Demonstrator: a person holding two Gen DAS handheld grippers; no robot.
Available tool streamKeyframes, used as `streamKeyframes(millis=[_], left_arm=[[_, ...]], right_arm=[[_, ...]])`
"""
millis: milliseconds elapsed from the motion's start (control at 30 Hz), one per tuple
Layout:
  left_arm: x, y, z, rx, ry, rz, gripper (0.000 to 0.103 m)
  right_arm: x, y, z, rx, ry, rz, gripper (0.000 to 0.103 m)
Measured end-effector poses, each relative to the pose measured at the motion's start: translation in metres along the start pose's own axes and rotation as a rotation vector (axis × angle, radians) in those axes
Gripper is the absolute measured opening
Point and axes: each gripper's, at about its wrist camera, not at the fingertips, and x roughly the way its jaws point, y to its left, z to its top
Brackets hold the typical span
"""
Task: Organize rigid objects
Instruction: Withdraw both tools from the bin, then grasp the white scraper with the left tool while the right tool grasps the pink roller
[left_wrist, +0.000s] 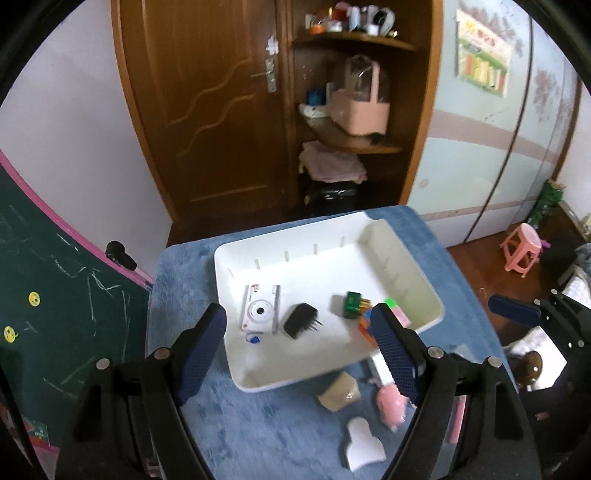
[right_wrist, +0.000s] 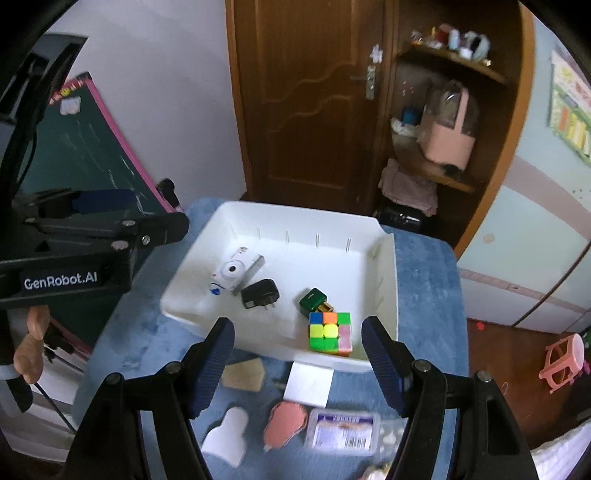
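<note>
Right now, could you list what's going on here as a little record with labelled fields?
Surface: blue cloth
Container: white tray
In tray: toy camera, black charger, green sharpener, puzzle cube
Outside tray: beige piece, white card, pink brush, clear case, white shape
Left gripper: open, empty
Right gripper: open, empty

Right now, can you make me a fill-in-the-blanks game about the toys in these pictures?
1. The cube sits inside the white ____.
2. The black plug lies between the green box and the toy ____.
3. The tray rests on a cloth coloured ____.
4. The jaws of the right gripper are ____.

Missing words: tray; camera; blue; open
</note>
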Motion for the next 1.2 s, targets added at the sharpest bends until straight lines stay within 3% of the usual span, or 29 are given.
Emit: streamKeyframes(millis=[367,600,867,1200], left_arm=[[-0.068,-0.015,-0.043,-0.004,-0.05,-0.072,0.083],[-0.072,-0.02,-0.072,-0.006,-0.033,-0.061,0.083],[-0.037,-0.022,-0.108,-0.065,0.107,-0.074,0.083],[0.023,-0.059,-0.151,-0.019,0.283,-0.084,0.083]], right_arm=[[-0.091,0.003,-0.054,0.067,-0.084,-0.033,0.073],[-0.123,-0.012,-0.1,0.133,-0.102,-0.119,0.079],[-0.118,-0.031,-0.159,0.231,-0.018,-0.187,0.079],[-0.073,-0.043,-0.208,0.366,0.087,-0.193,0.079]])
